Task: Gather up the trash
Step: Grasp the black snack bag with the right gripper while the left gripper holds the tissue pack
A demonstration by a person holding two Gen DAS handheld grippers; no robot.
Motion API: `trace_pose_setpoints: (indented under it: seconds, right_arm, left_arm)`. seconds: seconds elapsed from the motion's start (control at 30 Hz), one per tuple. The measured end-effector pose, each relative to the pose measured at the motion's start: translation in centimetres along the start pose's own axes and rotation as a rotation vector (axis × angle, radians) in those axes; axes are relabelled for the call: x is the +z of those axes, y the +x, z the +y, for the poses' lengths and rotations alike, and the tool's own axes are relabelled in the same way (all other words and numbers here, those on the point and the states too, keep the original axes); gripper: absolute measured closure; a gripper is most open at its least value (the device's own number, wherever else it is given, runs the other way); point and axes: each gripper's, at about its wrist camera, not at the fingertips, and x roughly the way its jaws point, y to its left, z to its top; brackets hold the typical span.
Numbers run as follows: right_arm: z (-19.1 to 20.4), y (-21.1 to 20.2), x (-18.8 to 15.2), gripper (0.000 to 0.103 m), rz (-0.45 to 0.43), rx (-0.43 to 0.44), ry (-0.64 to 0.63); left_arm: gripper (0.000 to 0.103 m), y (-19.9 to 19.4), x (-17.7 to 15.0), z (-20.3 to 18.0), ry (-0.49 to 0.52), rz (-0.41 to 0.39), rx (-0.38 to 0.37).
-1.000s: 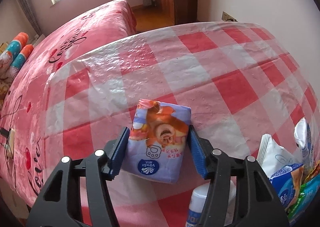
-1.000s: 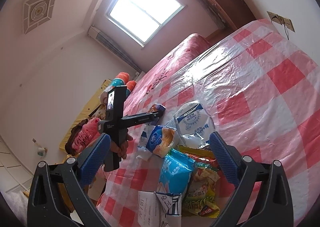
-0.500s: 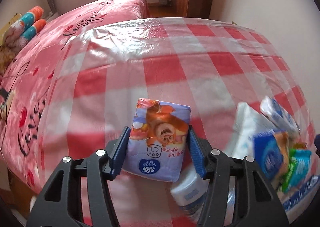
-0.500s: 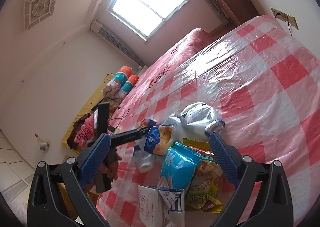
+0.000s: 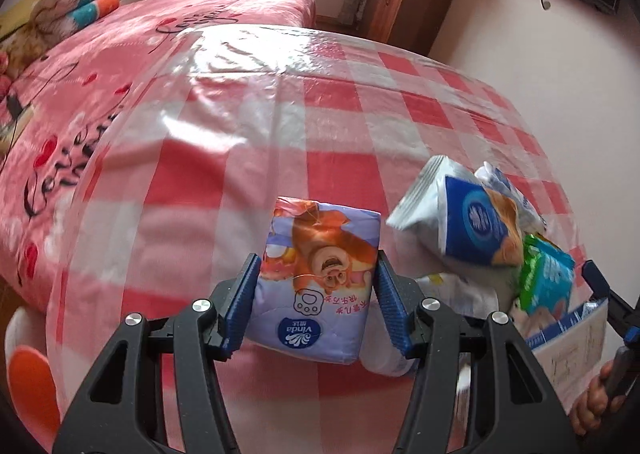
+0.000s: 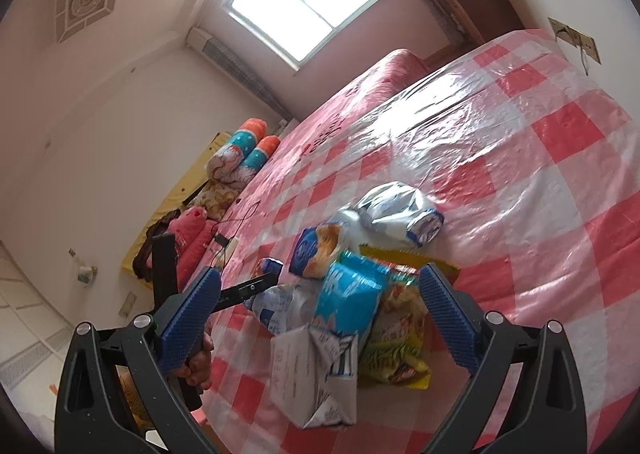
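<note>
One tissue pack [image 5: 320, 278], lilac with a cartoon bear, is clamped between the two blue pads of the left gripper [image 5: 316, 304], one pad pressed on each side of it; it is carried above the checked red-and-white plastic cover [image 5: 248, 142]. To the right of those fingers a heap of trash is seen: one white-and-blue snack bag [image 5: 464, 222], one green-and-blue packet [image 5: 548, 278] and one folded paper carton [image 5: 572, 342], the last nearest the right finger. Under the right finger a white object is partly hidden and cannot be identified.

The right gripper [image 6: 320, 318] is held with its fingers spread wide and nothing pressed by them. Between and just ahead of its fingers the same heap is framed: one paper carton [image 6: 312, 374], one blue packet [image 6: 348, 294], one yellow-green wrapper [image 6: 396, 338]. Farther ahead, one blue-and-orange snack bag [image 6: 316, 254] and one silvery white bag [image 6: 400, 210] are found. By its left finger one hand [image 6: 198, 362] is seen.
</note>
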Motion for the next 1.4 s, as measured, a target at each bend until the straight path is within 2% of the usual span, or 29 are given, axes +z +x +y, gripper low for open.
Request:
trace_pose_setpoints:
  seconds: [0.17,0.3,0.57,0.6,0.67,0.77,1.0,1.17,1.4]
  right_arm:
    - [1.4,-0.3,-1.5,0.005,0.016,-0.003,-0.068]
    - [1.8,-0.9,-2.7,0.005,0.012,-0.042,-0.096]
    - [1.4,-1.5,-5.5,0.007,0.049,-0.046,-0.080]
    - [1.3,-1.4,-5.6,0.009,0.056,-0.037,-0.075]
    - [1.3,-0.9,-5.7,0.021,0.077,-0.029,-0.073]
    - [1.6,0.0,-5.9,0.024,0.101,-0.013,-0.082]
    - [3.1,0.7,-5.3,0.025,0.060,0.014,-0.139]
    - [4.1,2.5,-5.4,0.025,0.096,0.047,-0.157]
    - [5.5,4.4,-5.8,0.025,0.141,0.015,-0.197]
  left_arm:
    - [0.045,-1.1,-1.8,0.9,-0.040,-0.004,-0.013]
    - [0.045,-1.9,-3.0,1.5,-0.058,-0.004,-0.024]
    - [0.045,-2.8,-4.8,1.0,-0.020,-0.001,-0.027]
    - [0.045,-2.9,-5.0,0.8,-0.010,0.000,-0.027]
    - [0.045,-3.0,-5.4,0.4,0.006,0.002,-0.030]
    - [0.045,-3.2,-5.9,-0.1,0.021,0.006,-0.046]
    - [0.046,-3.4,-7.0,-1.3,0.064,0.016,-0.084]
    - [0.046,-3.7,-7.5,-1.8,0.085,0.012,-0.100]
    - [0.048,-3.8,-8.0,-1.7,0.099,0.015,-0.128]
